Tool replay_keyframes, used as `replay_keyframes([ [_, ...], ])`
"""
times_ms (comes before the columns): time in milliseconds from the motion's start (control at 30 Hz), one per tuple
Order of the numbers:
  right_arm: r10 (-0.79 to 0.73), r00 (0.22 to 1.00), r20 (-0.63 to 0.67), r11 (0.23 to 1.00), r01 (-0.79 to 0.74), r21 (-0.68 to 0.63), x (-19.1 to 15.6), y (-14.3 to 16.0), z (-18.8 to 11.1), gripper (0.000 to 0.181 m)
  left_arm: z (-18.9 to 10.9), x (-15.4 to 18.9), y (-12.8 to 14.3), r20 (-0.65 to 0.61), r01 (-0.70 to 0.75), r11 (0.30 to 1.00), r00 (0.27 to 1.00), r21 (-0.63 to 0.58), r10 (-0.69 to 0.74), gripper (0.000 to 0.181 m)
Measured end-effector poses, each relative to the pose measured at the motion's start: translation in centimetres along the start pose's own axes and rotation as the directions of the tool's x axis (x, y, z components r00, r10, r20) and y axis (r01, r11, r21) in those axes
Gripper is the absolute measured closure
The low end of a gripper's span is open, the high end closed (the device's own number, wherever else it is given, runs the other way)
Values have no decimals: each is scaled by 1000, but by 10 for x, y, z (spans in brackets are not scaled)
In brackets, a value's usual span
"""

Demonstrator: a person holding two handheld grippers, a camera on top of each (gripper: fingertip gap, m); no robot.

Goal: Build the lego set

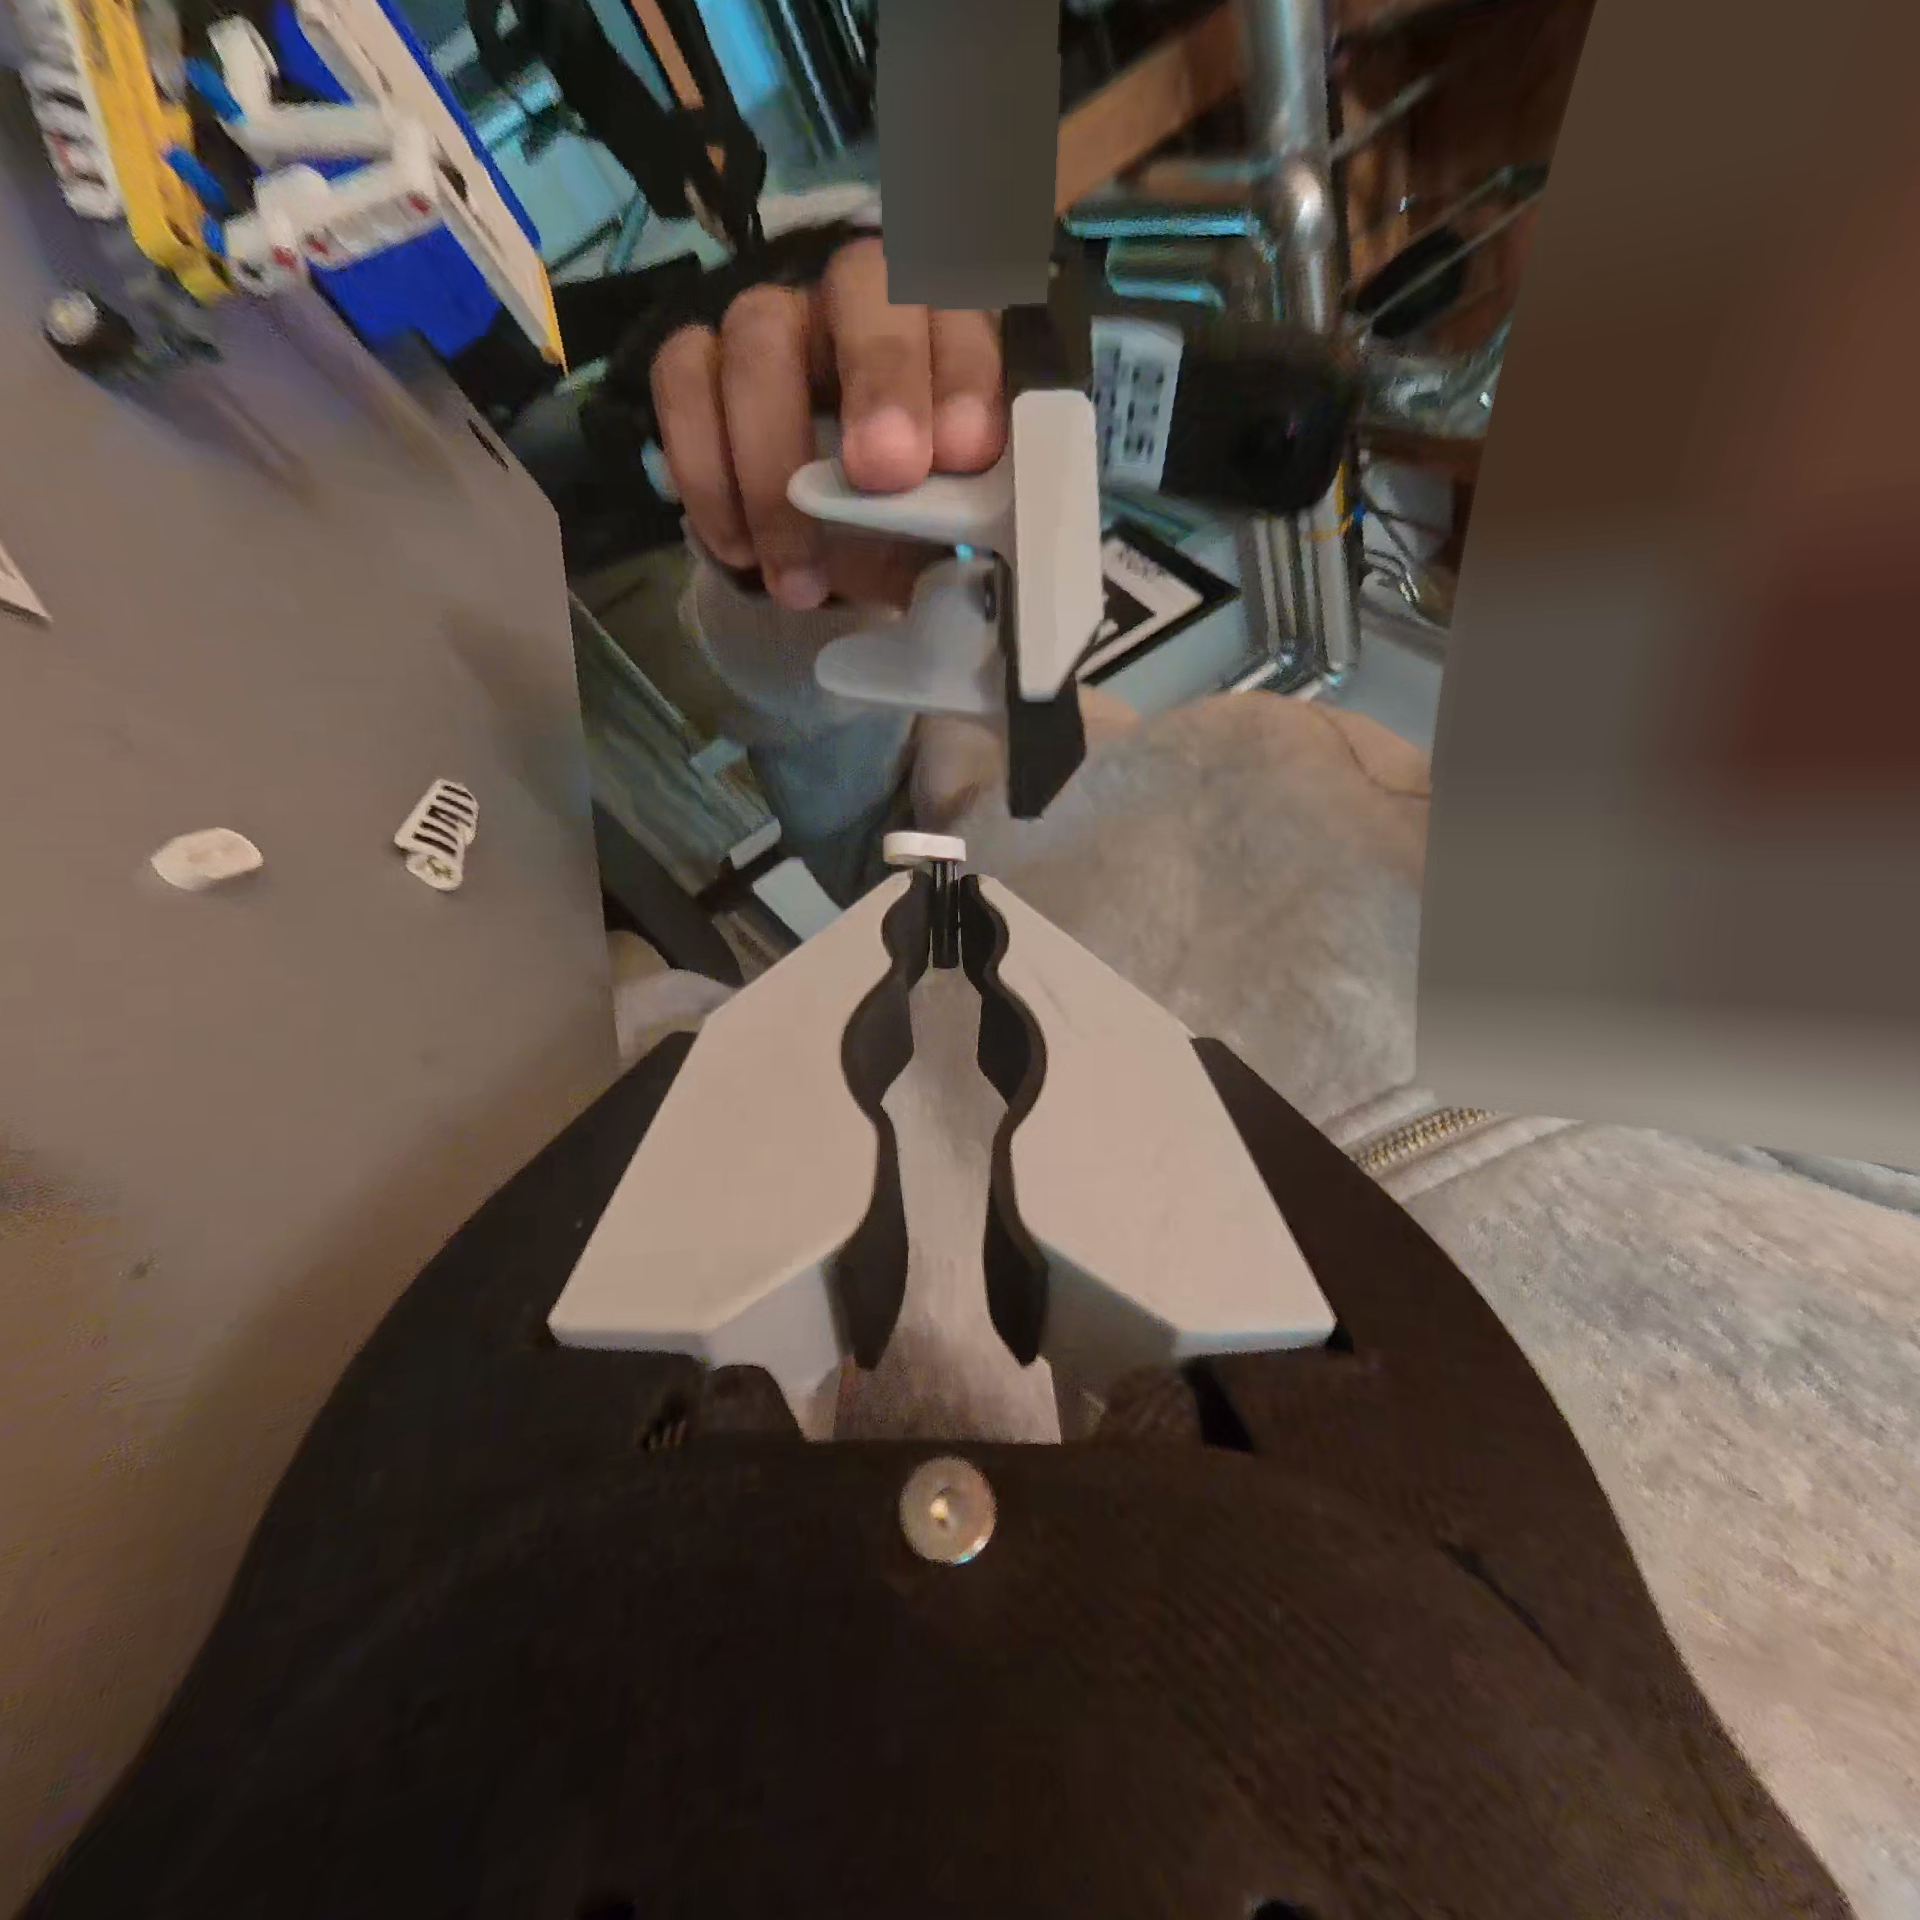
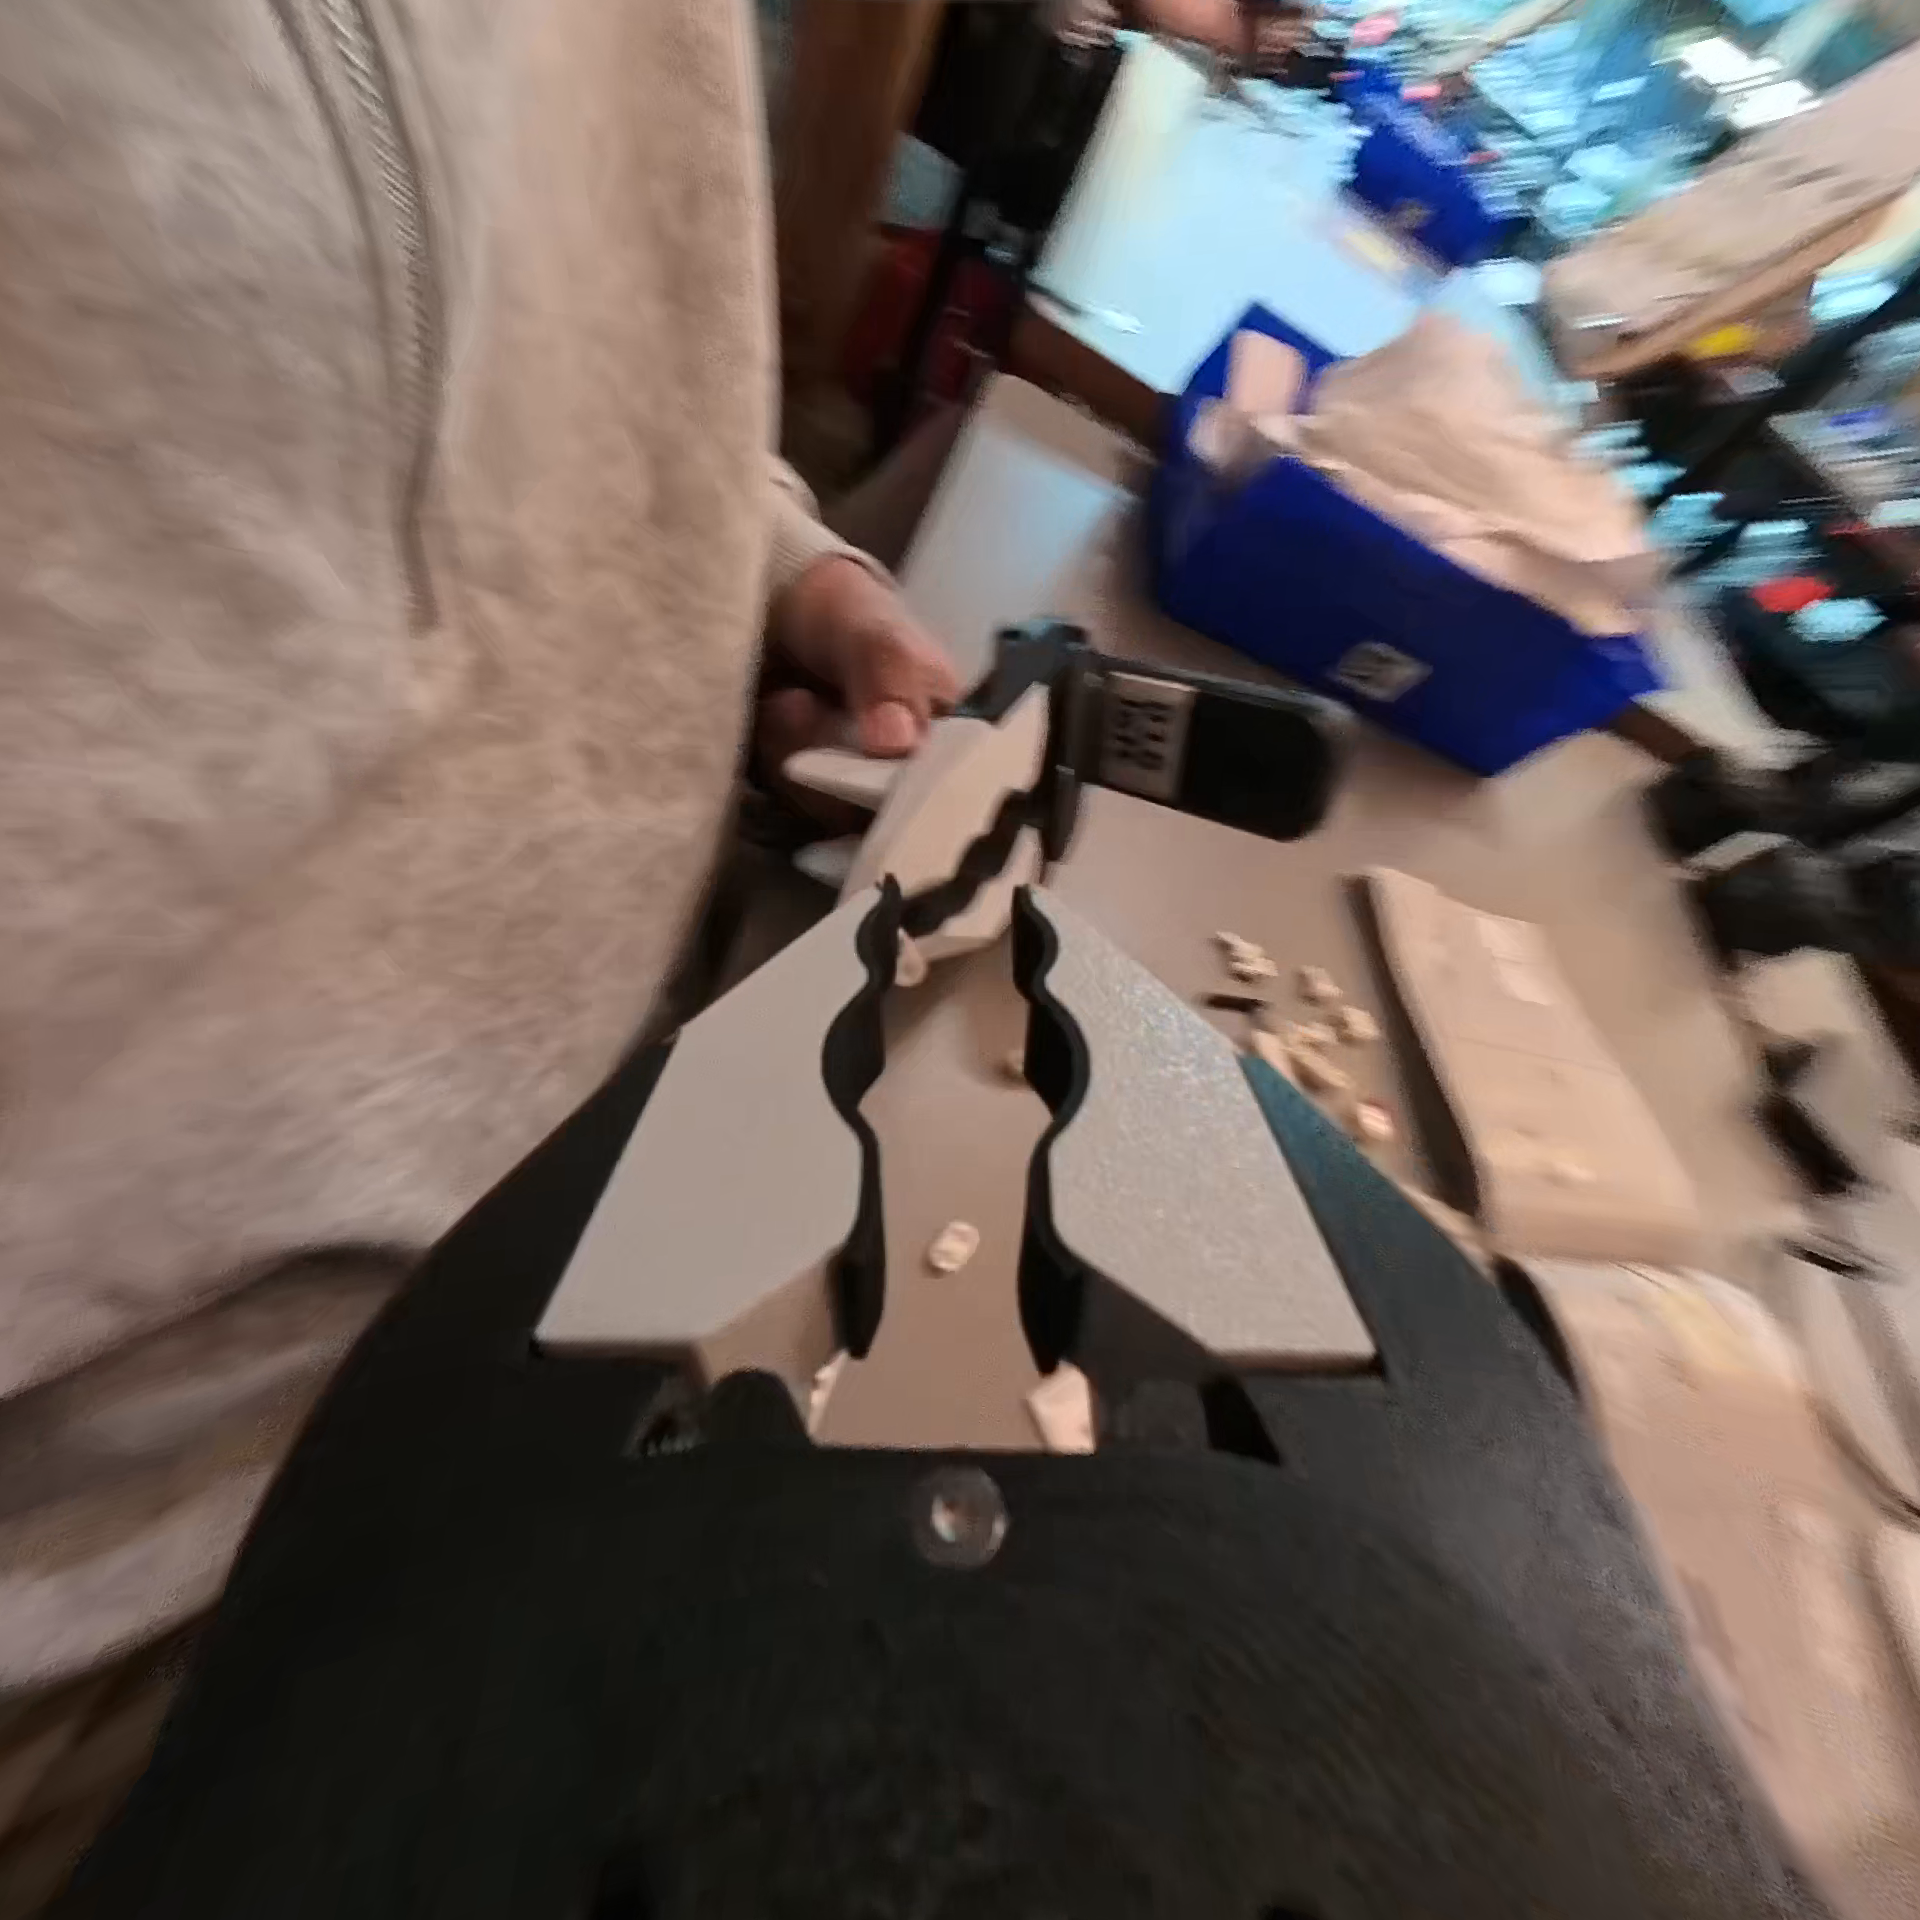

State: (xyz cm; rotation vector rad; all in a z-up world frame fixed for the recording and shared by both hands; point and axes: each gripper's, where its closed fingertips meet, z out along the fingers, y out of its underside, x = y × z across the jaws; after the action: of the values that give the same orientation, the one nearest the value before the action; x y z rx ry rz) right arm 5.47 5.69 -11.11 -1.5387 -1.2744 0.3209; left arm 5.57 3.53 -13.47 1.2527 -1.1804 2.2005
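In the left wrist view my left gripper [image 1: 940, 885] is shut on a small black pin [image 1: 943, 930] with a white round piece [image 1: 925, 847] on its top end, held up off the table in front of the person's body. My right gripper [image 1: 1039, 769], held by a hand [image 1: 831, 416], points down with its tip just above and right of the white piece. In the blurred right wrist view my right gripper [image 2: 956, 914] is open, its jaws apart with nothing between them. The left gripper [image 2: 966, 862] is right in front of its tips with the small white piece [image 2: 909, 966].
The grey table [image 1: 260, 1039] carries two loose white pieces [image 1: 206, 858] and a blue set box [image 1: 416, 270]. In the right wrist view, the blue box [image 2: 1351, 582], several loose pieces [image 2: 1309, 1018], a flat grey booklet or plate [image 2: 1507, 1039] and one white piece [image 2: 953, 1245] lie on the table. A fleece jacket [image 2: 312, 623] is close on the left. Less than 4 cm separates the two grippers' tips.
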Motion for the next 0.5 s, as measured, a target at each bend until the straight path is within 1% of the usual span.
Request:
replay_keyframes([
  [67,62,984,167,998,-64,3,-16,-3,0,161,2,1,5,-10,8,999,1000,-32,-8,177],
  [100,74,973,217,997,-72,-18,-21,-1,1,161,3,2,6,-17,14,999,1000,-40,-14,178],
  [200,54,961,272,996,-33,-83,-27,11,7,161,4,6,12,-53,48,996,997,-75,-52,178],
  [333,57,933,355,996,-30,-83,-39,11,13,172,6,5,18,-47,64,991,996,-114,-70,179],
  [433,55,938,342,997,-34,-66,-35,9,13,173,3,8,12,-77,91,992,992,-81,-98,179],
  [500,58,934,353,997,-38,-66,-36,8,13,174,3,8,14,-79,97,991,991,-91,-104,179],
])
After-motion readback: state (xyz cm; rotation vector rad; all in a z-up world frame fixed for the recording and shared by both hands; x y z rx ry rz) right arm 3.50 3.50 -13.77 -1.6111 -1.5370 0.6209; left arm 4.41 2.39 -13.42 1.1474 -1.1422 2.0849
